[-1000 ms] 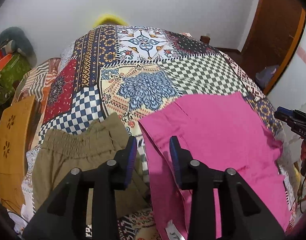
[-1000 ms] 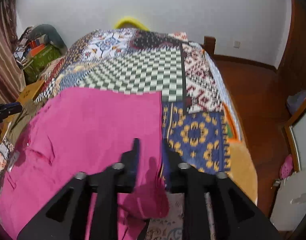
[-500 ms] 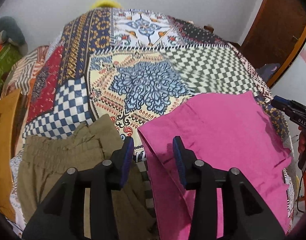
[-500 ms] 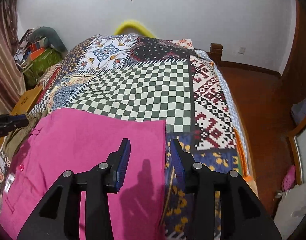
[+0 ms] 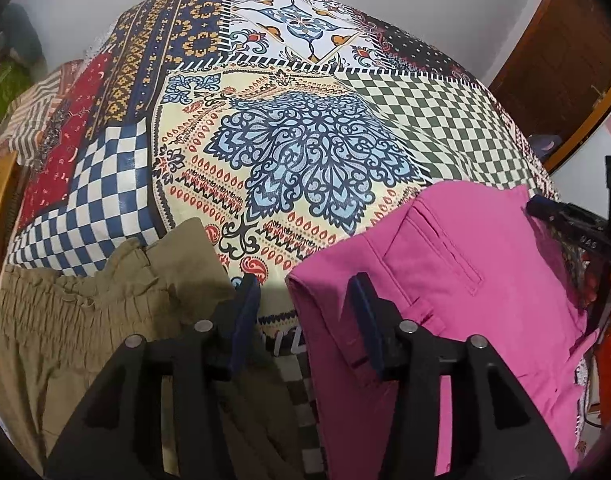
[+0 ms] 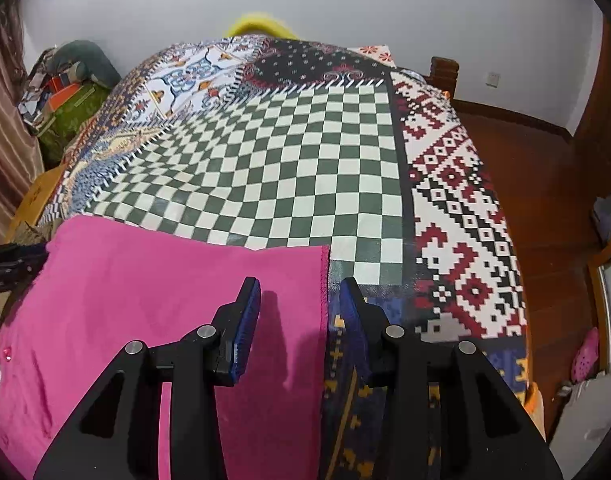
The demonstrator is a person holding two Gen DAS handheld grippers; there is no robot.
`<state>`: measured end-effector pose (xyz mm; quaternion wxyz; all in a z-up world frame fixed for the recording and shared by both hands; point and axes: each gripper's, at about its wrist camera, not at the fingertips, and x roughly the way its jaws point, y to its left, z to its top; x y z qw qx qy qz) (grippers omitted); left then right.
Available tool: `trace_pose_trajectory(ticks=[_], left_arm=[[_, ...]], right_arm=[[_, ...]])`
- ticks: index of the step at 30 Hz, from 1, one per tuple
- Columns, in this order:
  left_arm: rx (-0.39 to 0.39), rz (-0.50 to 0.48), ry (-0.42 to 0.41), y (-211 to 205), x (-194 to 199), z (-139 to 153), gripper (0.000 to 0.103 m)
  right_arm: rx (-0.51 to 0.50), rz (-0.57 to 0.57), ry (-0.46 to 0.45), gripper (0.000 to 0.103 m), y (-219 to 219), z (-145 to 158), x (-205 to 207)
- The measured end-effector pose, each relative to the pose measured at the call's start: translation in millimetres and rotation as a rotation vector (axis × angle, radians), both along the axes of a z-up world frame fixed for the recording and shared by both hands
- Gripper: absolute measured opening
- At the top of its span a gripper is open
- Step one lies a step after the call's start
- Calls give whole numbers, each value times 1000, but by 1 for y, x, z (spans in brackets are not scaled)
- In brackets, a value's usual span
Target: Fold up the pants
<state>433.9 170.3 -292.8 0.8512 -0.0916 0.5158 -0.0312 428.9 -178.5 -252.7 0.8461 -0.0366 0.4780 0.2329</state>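
Observation:
Pink pants (image 5: 445, 280) lie flat on the patchwork bedspread (image 5: 305, 152). My left gripper (image 5: 305, 284) hangs just above their near-left waistband corner. Its jaws are opening, the corner sits between them, and the pads do not press on it. In the right wrist view the pink pants (image 6: 165, 300) fill the lower left. My right gripper (image 6: 299, 286) stands open over their far right corner, with the cloth's right edge between the fingers and untouched. Each gripper shows at the edge of the other's view: the right gripper (image 5: 565, 216) and the left gripper (image 6: 9, 260).
Crumpled khaki pants (image 5: 85, 320) lie left of the pink pair, close to my left fingers. The bed's right edge drops to a wooden floor (image 6: 545, 184). A wooden door (image 5: 565, 52) stands at the right, and clutter (image 6: 61, 88) is piled by the far left wall.
Both grippers have moved forward and down over the bed, so the pants' far edge is nearer the fingertips. The left jaws stand wider than before.

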Motion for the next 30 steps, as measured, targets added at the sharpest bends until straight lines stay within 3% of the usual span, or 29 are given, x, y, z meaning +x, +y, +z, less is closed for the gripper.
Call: trace_pose_trajectory(ticks=[5,7,9,13,17,22,30], left_arm=[[-13,-8,-1,-1,4,-1,47],[-8,-25,-6,-4,4,0,41],[-3,-54,-9,-9,5,1,29],[40,-48,-14,-16,6,2,22],[39,-26,-10,-12,7,3,11],[59,-6,-40,-8,1,18,8],[60,31,-140,-3,1,70,8]], right_arm=[[5,25,-5,38,5,-4,6],[12,34,-2,38,6,-5,8],[6,39,-11,36,9,-6,7],[-27,64,-30,10,17,-8,4],[-29,63,-58,6,17,-3,1],[-16,47,-115,4,15,12,-2],[31,0,-216,4,11,60,-1]])
